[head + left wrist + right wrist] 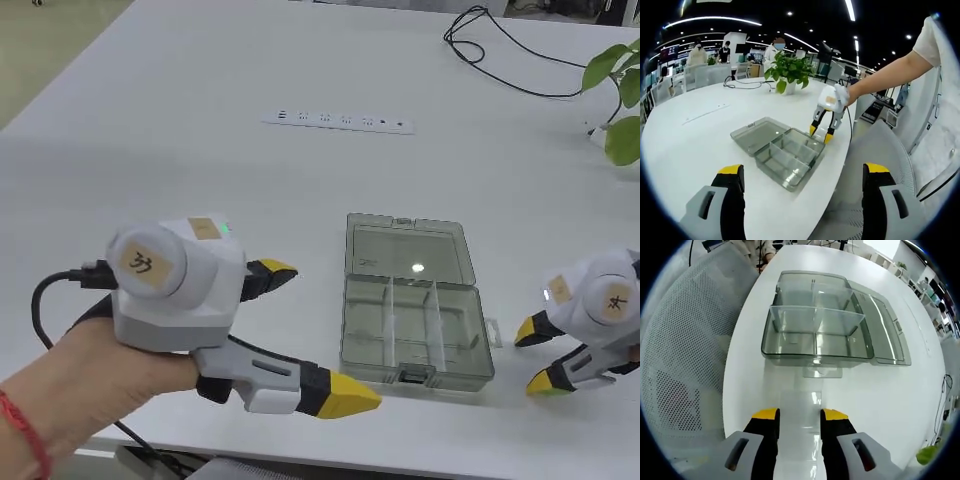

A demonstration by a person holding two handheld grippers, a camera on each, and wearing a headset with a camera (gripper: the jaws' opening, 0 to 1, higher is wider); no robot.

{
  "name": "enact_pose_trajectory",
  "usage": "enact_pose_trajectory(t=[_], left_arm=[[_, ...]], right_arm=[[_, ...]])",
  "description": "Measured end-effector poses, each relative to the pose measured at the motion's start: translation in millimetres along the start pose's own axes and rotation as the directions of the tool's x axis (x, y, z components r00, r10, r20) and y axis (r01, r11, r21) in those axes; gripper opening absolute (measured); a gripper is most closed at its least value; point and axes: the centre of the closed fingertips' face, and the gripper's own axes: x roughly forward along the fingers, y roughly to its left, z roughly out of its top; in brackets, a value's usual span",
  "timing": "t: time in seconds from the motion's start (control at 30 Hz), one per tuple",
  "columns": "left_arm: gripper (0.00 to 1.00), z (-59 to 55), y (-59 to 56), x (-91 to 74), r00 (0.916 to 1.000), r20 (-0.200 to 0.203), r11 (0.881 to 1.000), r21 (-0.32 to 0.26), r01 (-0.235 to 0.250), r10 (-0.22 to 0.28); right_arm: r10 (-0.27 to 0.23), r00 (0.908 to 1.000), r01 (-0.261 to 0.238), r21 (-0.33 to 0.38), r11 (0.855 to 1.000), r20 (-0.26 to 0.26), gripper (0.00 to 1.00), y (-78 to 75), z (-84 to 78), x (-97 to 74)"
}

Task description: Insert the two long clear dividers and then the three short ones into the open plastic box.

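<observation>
While both tongs hang back from it, the box (415, 345) sits open near the counter's (200, 180) front edge, a smoky clear tray with its lid (405, 245) laid flat on the far side. Clear dividers (390, 325) already stand inside and cut the tray into compartments; one cross wall (815, 320) rises above the tray's rim in the right gripper view. A small clear tab (822, 371) lies at the tray's right end, and I cannot tell whether it belongs to the box.

The counter is plain white and glossy, in a big open office with strip lights overhead and people at far desks. A leafy plant (622, 100) stands at the far right, a black cable (500, 50) loops beside it, and a white power strip (338, 121) lies well beyond the box.

The tray's long axis runs left to right across the person, its right end towards the right tongs (537, 356) and its latch side facing the person.

The left tongs (315, 335) hover left of the box, spread wide and empty. The right tongs sit just right of it, narrowly parted; a pale clear strip (800, 410) seems to lie between them, but I cannot tell whether they grip it.
</observation>
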Motion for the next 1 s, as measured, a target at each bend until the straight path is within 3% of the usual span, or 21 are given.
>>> enact_pose_trajectory(t=[0.3, 0.47, 0.73, 0.83, 0.93, 1.0], left_arm=[[1.00, 0.0, -1.0, -0.1, 1.0000, -0.005, 1.000, -0.001, 0.001, -0.001], [1.00, 8.2, -1.5, 2.9, 0.9999, 0.010, 1.000, -0.018, 0.004, -0.004], [0.97, 22.8, 1.0, 8.3, 0.9989, 0.046, 0.996, -0.083, 0.009, -0.005], [0.93, 28.7, 1.0, 11.9, 0.9985, 0.053, 0.991, -0.132, 0.022, -0.015], [0.90, 41.2, -1.3, 16.6, 0.9957, 0.089, 0.983, -0.179, 0.040, -0.025], [0.83, 44.3, -8.3, 19.8, 0.9949, 0.078, 0.961, -0.263, 0.082, -0.064]], right_arm=[[-0.035, 0.9989, 0.034, 0.033, 0.999, 0.030, 0.33, 2.9, 6.9, -10.1], [-0.073, 0.9959, 0.071, 0.049, 0.996, 0.054, 0.33, 3.4, 5.1, -18.9], [-0.172, 0.9796, 0.167, 0.051, 0.985, 0.104, 0.33, 0.2, 25.2, -55.6], [-0.211, 0.9702, 0.207, 0.046, 0.977, 0.119, 0.33, -2.5, 35.1, -67.4], [-0.239, 0.9612, 0.233, 0.054, 0.971, 0.138, 0.33, -3.8, 47.0, -81.9], [-0.253, 0.9556, 0.248, 0.052, 0.967, 0.151, 0.33, -2.9, 57.2, -90.9]])
